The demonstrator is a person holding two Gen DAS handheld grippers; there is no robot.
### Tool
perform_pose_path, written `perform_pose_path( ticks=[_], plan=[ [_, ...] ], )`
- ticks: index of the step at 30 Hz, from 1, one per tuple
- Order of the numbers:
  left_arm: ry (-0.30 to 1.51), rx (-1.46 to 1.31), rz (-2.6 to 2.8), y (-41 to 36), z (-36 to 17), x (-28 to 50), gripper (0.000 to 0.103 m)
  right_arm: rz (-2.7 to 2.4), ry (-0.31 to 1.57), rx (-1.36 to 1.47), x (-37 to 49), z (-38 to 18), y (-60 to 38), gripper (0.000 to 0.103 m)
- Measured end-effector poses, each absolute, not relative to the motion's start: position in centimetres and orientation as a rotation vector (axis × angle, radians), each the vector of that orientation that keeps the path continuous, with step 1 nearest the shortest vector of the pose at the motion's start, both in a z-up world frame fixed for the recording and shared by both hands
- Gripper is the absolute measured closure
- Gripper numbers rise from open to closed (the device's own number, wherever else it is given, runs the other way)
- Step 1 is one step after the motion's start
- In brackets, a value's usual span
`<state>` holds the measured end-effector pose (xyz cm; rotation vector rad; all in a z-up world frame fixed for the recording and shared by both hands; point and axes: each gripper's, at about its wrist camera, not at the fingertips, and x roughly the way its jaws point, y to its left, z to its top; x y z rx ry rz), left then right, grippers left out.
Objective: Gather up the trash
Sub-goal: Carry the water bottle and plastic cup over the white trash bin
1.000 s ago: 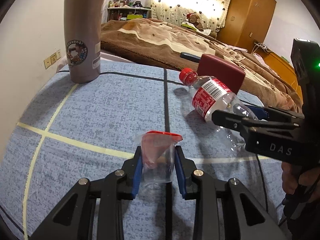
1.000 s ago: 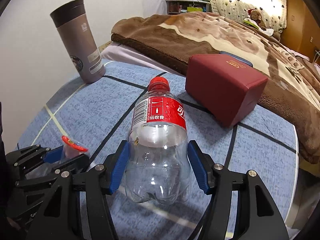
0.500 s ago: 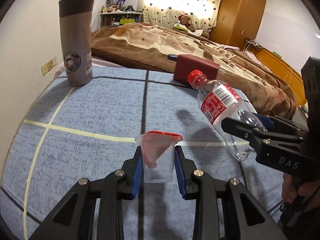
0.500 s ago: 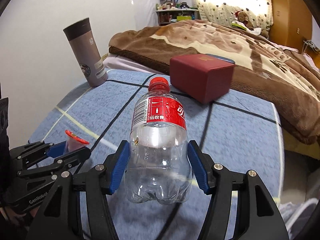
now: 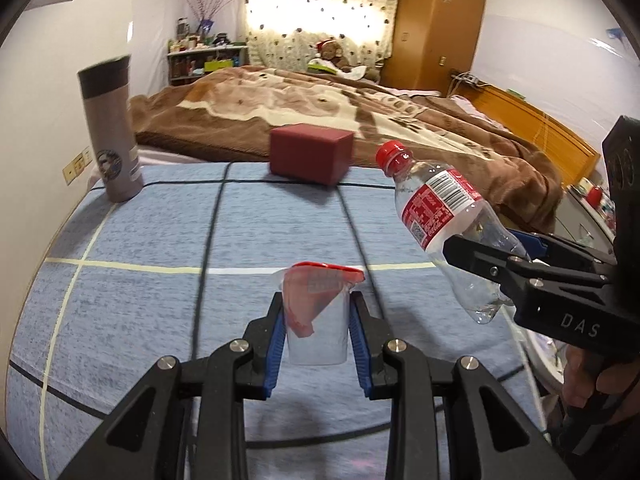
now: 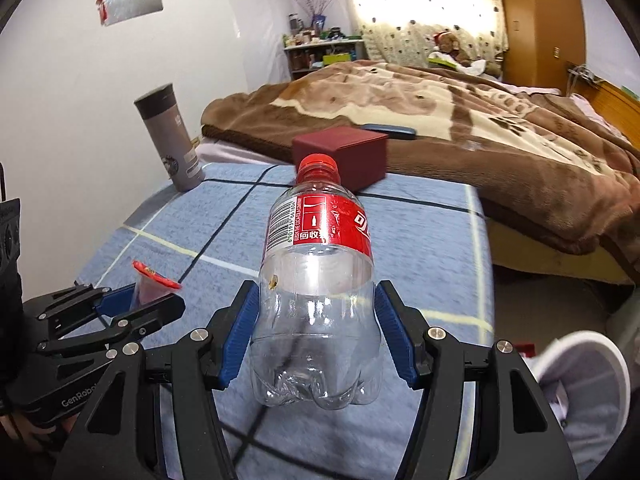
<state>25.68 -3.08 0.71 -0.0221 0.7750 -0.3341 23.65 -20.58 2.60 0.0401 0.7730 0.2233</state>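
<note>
My left gripper (image 5: 317, 322) is shut on a small clear plastic cup (image 5: 318, 332) with a peeled red foil lid, held above the blue tablecloth (image 5: 152, 240). It also shows at the left in the right wrist view (image 6: 148, 284). My right gripper (image 6: 316, 332) is shut on an empty clear plastic bottle (image 6: 318, 280) with a red cap and red label, lifted off the table. In the left wrist view the bottle (image 5: 440, 216) hangs tilted at the right.
A grey thermos (image 5: 112, 136) stands at the table's far left corner. A dark red box (image 5: 310, 154) sits at the far edge beside the bed with a brown blanket (image 5: 360, 104). A white-rimmed bin (image 6: 580, 376) stands on the floor at the right.
Both grippers have lifted and drawn back from the table with the cup and the bottle held. The thermos and red box now look farther away.
</note>
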Motion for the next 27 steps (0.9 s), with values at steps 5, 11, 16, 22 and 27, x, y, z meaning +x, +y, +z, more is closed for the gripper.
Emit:
perform_pose_path(
  ticks=[5,11,16,22,27],
  plan=[
    [0.757,0.001,-0.375,-5.6,1.7,24.4,0.071,0.183,0.747,0.058,21.6,3.3,-22.8,0.042],
    [0.737,0.031,-0.442,-9.6,2.5,22.9,0.071,0.115,0.722,0.079,19.2,3.8,-26.1,0.042],
    [0.727,0.053,-0.523,-13.7,3.0,21.7,0.071,0.051,0.702,0.094,16.6,4.3,-29.3,0.042],
    [0.733,0.076,-0.614,-18.8,2.8,20.4,0.071,-0.048,0.707,0.120,14.3,3.9,-33.3,0.042],
    [0.757,0.096,-0.680,-22.8,2.0,19.4,0.071,-0.120,0.738,0.134,13.4,2.8,-35.9,0.042]
  ],
)
